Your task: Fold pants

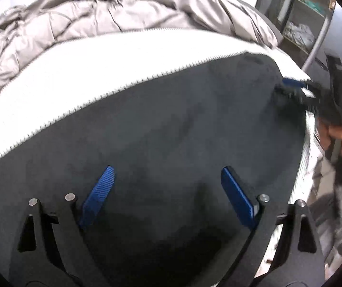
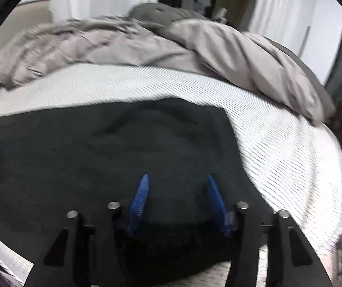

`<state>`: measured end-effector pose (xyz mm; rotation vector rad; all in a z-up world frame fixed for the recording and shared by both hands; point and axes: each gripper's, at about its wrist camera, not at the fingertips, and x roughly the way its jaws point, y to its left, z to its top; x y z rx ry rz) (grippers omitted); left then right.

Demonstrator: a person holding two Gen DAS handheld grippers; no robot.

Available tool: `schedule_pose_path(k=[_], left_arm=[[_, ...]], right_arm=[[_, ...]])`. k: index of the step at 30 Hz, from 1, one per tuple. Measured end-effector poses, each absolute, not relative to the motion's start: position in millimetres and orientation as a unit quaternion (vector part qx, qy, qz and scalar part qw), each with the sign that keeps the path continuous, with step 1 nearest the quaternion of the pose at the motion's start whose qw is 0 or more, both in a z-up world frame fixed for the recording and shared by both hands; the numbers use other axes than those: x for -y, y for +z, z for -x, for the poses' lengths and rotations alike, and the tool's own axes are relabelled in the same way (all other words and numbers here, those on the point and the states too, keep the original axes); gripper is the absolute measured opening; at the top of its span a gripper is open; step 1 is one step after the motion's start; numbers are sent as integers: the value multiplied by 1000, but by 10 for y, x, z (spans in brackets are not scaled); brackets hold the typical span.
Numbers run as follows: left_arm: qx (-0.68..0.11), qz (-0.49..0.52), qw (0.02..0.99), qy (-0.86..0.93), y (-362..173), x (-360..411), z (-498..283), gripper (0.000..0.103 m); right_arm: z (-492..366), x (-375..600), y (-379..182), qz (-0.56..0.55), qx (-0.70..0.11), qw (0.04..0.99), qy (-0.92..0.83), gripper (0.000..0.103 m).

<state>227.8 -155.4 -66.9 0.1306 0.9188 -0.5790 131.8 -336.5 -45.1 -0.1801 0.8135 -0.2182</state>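
1. Now spread flat on the bed: dark pants, laid over the white ribbed cover, near edge close to the bed's front.
2. Left gripper poised over the dark cloth, jaws wide, nothing between the blue pads.
3. Right gripper at the pants' far end in the left view, jaws moderately apart and empty, held by a hand at the bed's corner.
4. Likely trouble: pinching only the top layer, leaving a lopsided fold.
5. Also possible: catching the cover along with the cloth, dragging both.
6. Uneven lifting by the two hands could skew the fold line or add wrinkles.
7. Behind the pants: a rumpled grey duvet, soft ground, prone to shifting.
8. Around: pale curtains, a shelf unit beside the bed.
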Motion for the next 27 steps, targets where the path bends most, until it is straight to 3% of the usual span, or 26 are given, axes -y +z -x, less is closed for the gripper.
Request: schedule_pose_path(k=[3, 5, 8, 10, 14, 18, 21, 22, 27], left_arm=[[-443, -89, 859, -241, -771, 1584, -2535, 90], [-480, -106, 846, -206, -1002, 1542, -2703, 90], [-477, -80, 847, -223, -1046, 1391, -2733, 93], [-473, -87, 848, -223, -1031, 1347, -2710, 93], [-470, -95, 851, -215, -1031, 1334, -2687, 94], [-466, -92, 855, -206, -951, 1394, -2652, 87], [-442, -81, 867, -216, -794, 1465, -2712, 87], [-442, -83, 867, -215, -782, 1518, -2762, 87], [-470, -108, 852, -204, -992, 1668, -2931, 90]], right_arm=[[-1651, 3135, -693, 111, -432, 893, -62, 65], [-1778, 3129, -857, 103, -458, 881, -65, 54], [-1761, 3279, -789, 132, -440, 881, -115, 51], [-1710, 3385, -762, 155, -439, 874, -139, 26], [-1727, 3170, -866, 216, -430, 862, -162, 27], [-1651, 3180, -624, 154, -419, 887, -121, 29], [-1782, 3160, -449, 144, -395, 898, -125, 43], [-1888, 3067, -451, 133, -399, 900, -110, 43], [-2537, 2437, -886, 167, -458, 873, -23, 46]])
